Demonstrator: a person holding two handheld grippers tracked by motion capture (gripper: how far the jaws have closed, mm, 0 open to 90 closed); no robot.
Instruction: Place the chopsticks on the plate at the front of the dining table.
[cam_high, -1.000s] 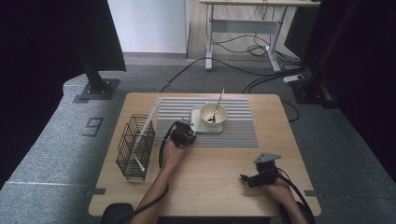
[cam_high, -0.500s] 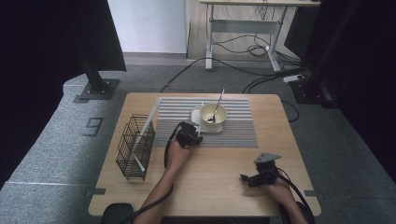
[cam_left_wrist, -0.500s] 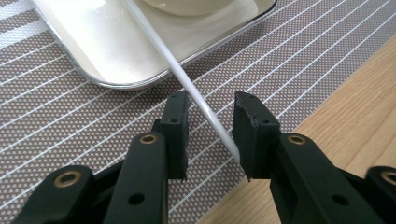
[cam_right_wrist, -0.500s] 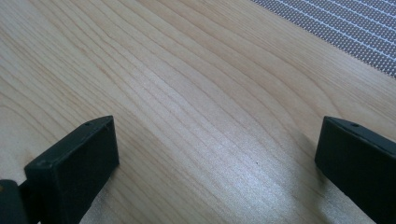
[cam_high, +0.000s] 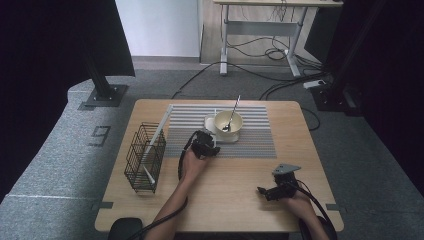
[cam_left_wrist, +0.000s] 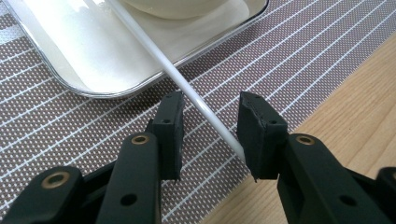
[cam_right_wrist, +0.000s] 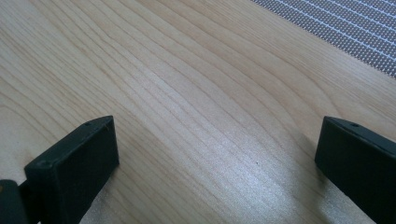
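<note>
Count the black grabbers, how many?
2. The left gripper, jaws just opening around a white stick, is by the tray; the right gripper is over bare table.

Wooden table (cam_high: 225, 195): striped mat (cam_high: 250, 137), wire basket (cam_high: 144, 159)

tongs (cam_left_wrist: 210, 123): black, brass rivets; grey three-cornered plate (cam_high: 286, 168); black cables; bare forearms

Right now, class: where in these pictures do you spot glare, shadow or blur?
Left gripper view: glare whitens the tray; the white stick stays sharp. Right gripper view: soft shadow on the table; the mat looks blurred. High view: dark curtains frame the bright table.
</note>
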